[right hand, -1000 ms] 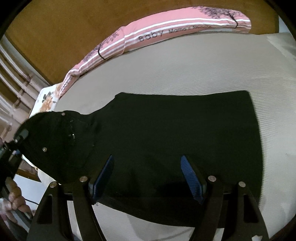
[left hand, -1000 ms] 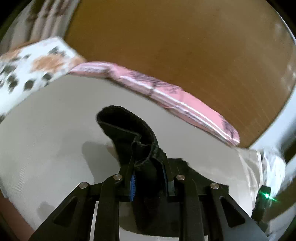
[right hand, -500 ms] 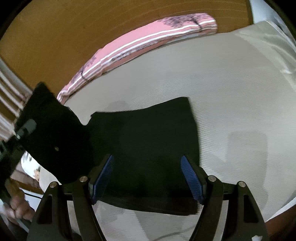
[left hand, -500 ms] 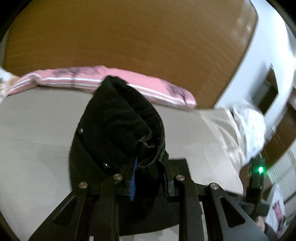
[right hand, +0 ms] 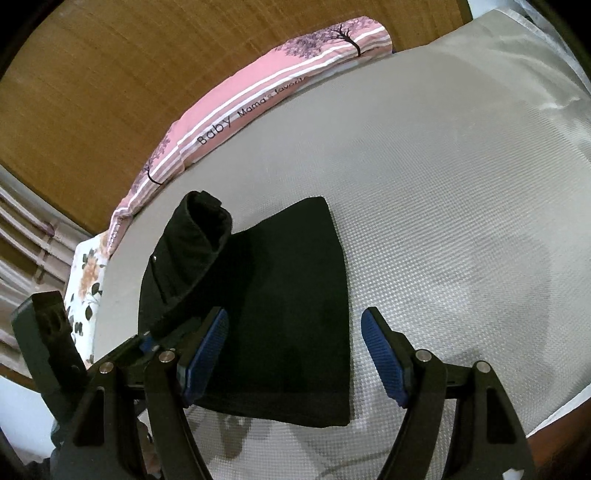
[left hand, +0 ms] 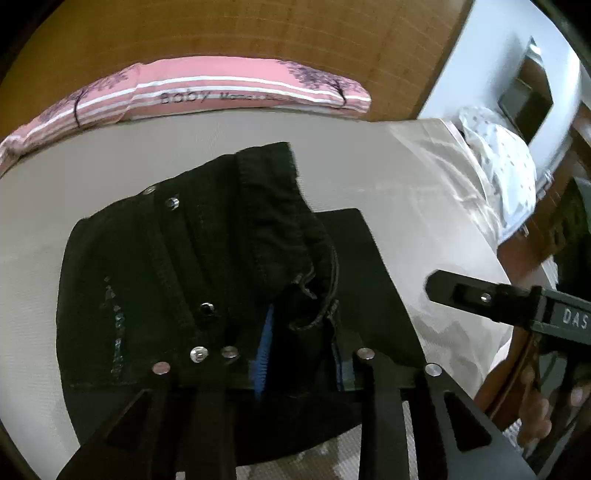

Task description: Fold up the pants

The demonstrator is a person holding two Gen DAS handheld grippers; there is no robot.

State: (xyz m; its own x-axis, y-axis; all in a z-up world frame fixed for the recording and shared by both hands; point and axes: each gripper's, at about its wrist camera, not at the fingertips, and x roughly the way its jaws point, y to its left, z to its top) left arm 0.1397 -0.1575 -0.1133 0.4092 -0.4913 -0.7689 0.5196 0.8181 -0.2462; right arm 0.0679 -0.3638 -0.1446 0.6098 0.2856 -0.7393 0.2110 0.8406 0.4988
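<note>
A: Left wrist view. Black pants (left hand: 207, 280) lie on a grey mattress (left hand: 388, 177), a bunched end with metal studs lifted toward the left gripper (left hand: 301, 354). Where do the jaws stand?

B: They are opening. Dark cloth is between the fingers, and the blue pad (left hand: 263, 354) at about 6 o'clock looks to be against the fabric; the other finger is mostly hidden by it.

A: And around it?

B: A pink striped pillow (left hand: 221, 88) runs along the mattress edge from 10 to 1 o'clock, against a wooden headboard (left hand: 240, 33). At 3 o'clock the right gripper (left hand: 476, 295) reaches in, with a hand (left hand: 535, 406) below it at 4 o'clock. A white spotted cloth (left hand: 502, 162) sits at 2 o'clock.

A: Right wrist view?

B: The pants (right hand: 288, 314) lie folded flat at the centre, their right edge straight and their raised end standing rolled at about 10 o'clock. The right gripper (right hand: 295, 354) hangs over the near part with jaws released, wide apart; the blue pads (right hand: 382, 354) touch nothing that can be seen. The left gripper (right hand: 155, 341) holds the lifted end at 8 o'clock.

A: Background?

B: The pillow (right hand: 258, 107) curves from 9 to 1 o'clock; a floral cloth (right hand: 86, 284) lies at 9 o'clock beside the mattress (right hand: 443, 184).
</note>
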